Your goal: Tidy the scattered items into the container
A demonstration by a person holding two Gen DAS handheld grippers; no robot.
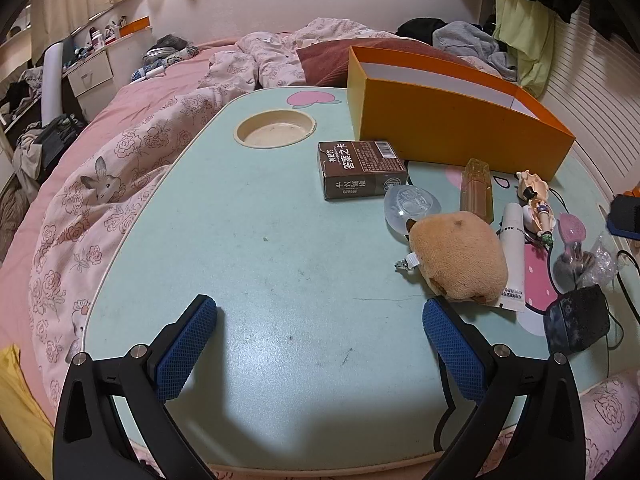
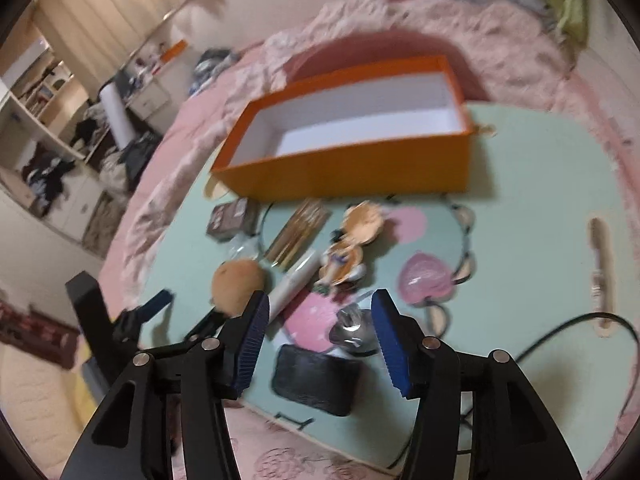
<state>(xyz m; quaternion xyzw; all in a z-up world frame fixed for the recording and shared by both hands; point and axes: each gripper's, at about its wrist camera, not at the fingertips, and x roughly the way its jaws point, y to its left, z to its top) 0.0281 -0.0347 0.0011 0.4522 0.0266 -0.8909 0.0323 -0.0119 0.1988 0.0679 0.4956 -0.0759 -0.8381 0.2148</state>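
Note:
An open orange box (image 1: 452, 120) with a white inside (image 2: 360, 120) stands at the far side of the mint lap table (image 1: 280, 260). In front of it lie a brown card box (image 1: 360, 168), a tan plush toy (image 1: 460, 256), a white tube (image 1: 514, 256), an amber case (image 1: 476, 190), a small figurine (image 2: 348, 248), a pink heart-shaped piece (image 2: 426, 278) and a dark pouch (image 2: 316, 380). My left gripper (image 1: 320, 312) is open and empty over the table's near left part. My right gripper (image 2: 318, 304) is open and empty above the pouch; its view is blurred.
The table stands on a bed with pink floral bedding (image 1: 100, 184). A round cup recess (image 1: 276, 130) is at the table's far left. A black cable (image 2: 580, 328) runs along the right side. A clear plastic shell (image 1: 410, 204) and a crumpled wrapper (image 2: 354, 326) lie among the items.

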